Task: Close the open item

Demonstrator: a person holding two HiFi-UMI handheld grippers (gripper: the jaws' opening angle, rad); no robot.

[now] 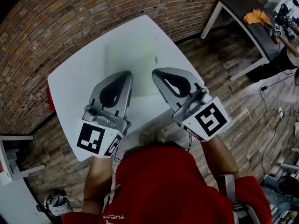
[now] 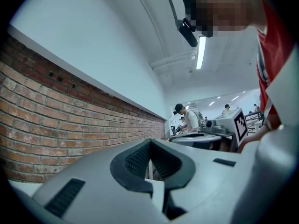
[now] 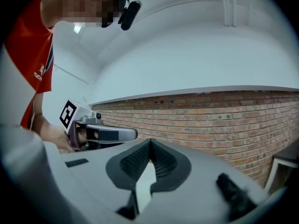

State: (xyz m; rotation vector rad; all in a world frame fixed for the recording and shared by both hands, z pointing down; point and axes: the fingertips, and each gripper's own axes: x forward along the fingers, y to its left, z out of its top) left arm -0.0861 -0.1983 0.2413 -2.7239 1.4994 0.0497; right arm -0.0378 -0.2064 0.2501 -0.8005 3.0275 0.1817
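A flat pale item (image 1: 131,66) lies in the middle of the white table (image 1: 70,85). It is almost the table's own colour, so only faint straight edges and a small grey mark on its right edge set it apart. It looks like a rectangle with its long axis running from the lower part of the head view to the upper part, away from the person. Whether it stands open I cannot tell.

The left gripper (image 1: 124,74) and the right gripper (image 1: 158,73) are held side by side just below it in the frame. Their tips overlap its near edge, one toward each lower corner, and most of the item lies between and beyond them. Both pairs of jaws are pressed together with nothing between them, and each gripper's own view shows the pads meeting. Neither gripper view shows the item, only a brick wall (image 3: 224,120) ahead.
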